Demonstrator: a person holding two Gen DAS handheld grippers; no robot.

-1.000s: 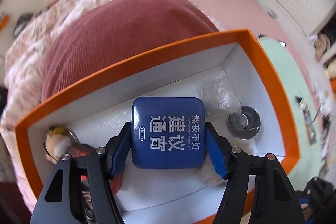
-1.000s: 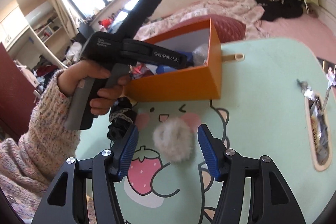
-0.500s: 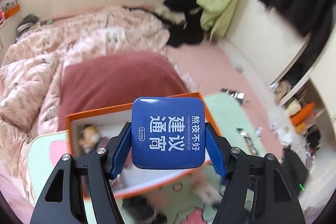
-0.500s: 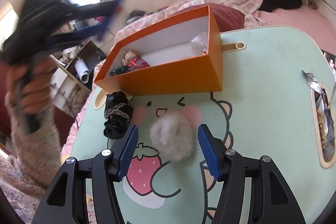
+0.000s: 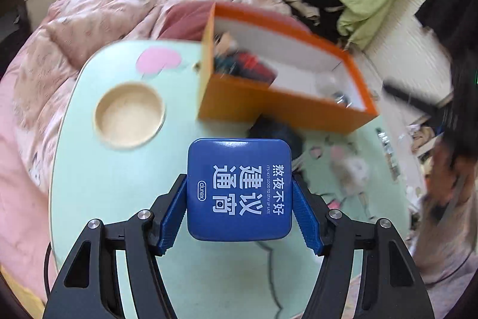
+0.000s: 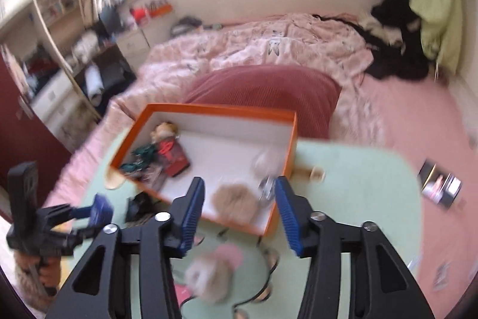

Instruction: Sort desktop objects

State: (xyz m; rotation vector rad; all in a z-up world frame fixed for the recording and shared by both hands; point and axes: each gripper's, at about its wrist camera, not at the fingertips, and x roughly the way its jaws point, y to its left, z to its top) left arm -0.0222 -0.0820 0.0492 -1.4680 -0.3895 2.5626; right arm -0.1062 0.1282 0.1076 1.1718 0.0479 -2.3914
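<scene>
The left tool (image 5: 239, 211) holds a blue tin (image 5: 239, 189) between its two blue pads; the pads press on both sides of the tin, so the tool is closed on it at a middle width. The tin hangs above the green worktop (image 5: 119, 184), outside the orange box (image 5: 280, 106), which stands at about 1 o'clock from it. A round wooden dish (image 5: 129, 114) is sunk in the worktop at 10 o'clock from the tin.

The jaws of the right tool (image 6: 240, 214) are closing, and nothing is between them. Below this tool, at 6 o'clock, a white fluffy ball (image 6: 209, 277) lies on the worktop, blurred. Ahead of the tool, at 12 o'clock, the orange box (image 6: 215, 111) is open; inside it lie a small doll (image 6: 167, 145), a beige fluffy ball (image 6: 236, 201) and some dark green things I cannot name. A black lace piece (image 6: 137, 207) lies on the worktop just beside the box's near wall, at 9 o'clock from the right tool.
</scene>
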